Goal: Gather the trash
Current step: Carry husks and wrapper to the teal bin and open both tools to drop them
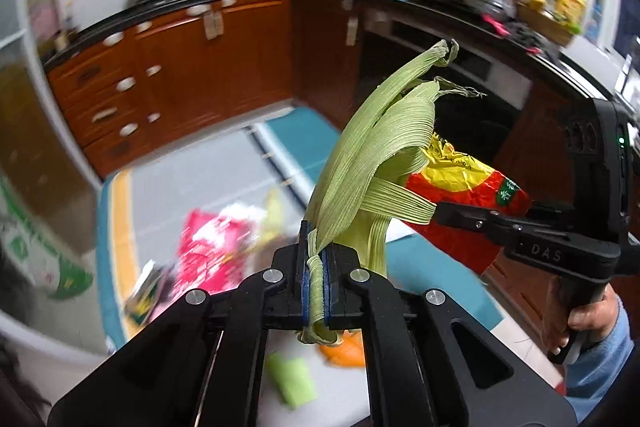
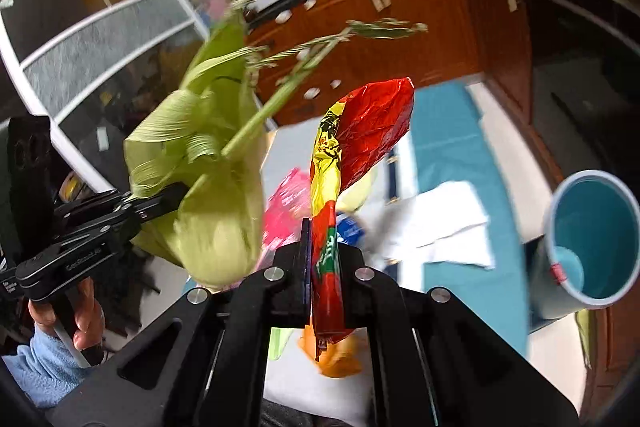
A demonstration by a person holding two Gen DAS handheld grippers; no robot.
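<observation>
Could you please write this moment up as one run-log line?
left gripper: shut on corn husk | right gripper: shut on red-yellow wrapper | both lifted clear | floor litter: remaining

The left gripper [image 1: 316, 267] is clamped on a strip of pale green corn husk [image 1: 376, 155], whose leaves fan up and to the right; just beside it, the right gripper [image 1: 444, 213] pinches a red and yellow wrapper [image 1: 468, 195]; blurred pink packaging [image 1: 212, 251] lies on the floor mat [image 1: 304, 131] below; wooden cabinets [image 1: 208, 67] stand behind.
</observation>
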